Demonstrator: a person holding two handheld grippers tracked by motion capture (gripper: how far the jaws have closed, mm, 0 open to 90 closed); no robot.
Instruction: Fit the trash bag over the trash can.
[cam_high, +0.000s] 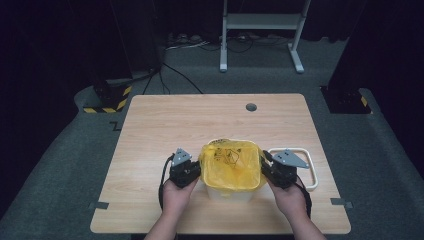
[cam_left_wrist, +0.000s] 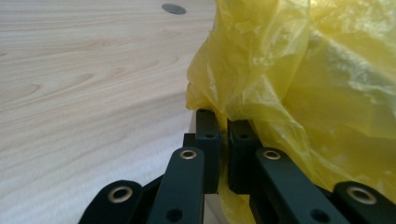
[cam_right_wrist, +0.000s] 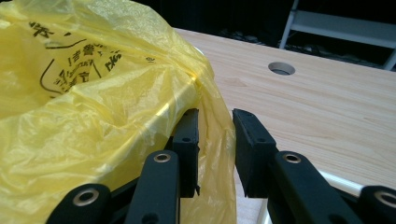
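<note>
The table (cam_high: 160, 125) is light wood with a round hole (cam_high: 251, 107) near its far edge. A white bin (cam_high: 227, 192) stands near the front edge, midway between the two hands, and a yellow bag (cam_high: 231, 165) with black print is draped over its rim.

Left side: the left hand (cam_high: 176, 192) holds the left gripper (cam_high: 192, 171) against the bag's left edge. In the left gripper view, the left gripper (cam_left_wrist: 223, 122) has its jaws nearly together, with a fold of the bag (cam_left_wrist: 299, 84) pinched between the pads at the bin's corner. The film bunches above the fingertips and hangs down past the right jaw.

Centre: the bag covers the bin's mouth and sags into it; the bin's front wall is visible below the film.

Right side: the right hand (cam_high: 290, 197) holds the right gripper (cam_high: 266, 167) at the bag's right edge. In the right gripper view, the right gripper (cam_right_wrist: 215, 122) has its jaws apart. A strip of the bag (cam_right_wrist: 93, 102) hangs in the gap, lying against the left pad and clear of the right one. The jaws are not clamped.

A white lid (cam_high: 306, 167) lies flat on the table just right of the bin, partly under the right gripper.
</note>
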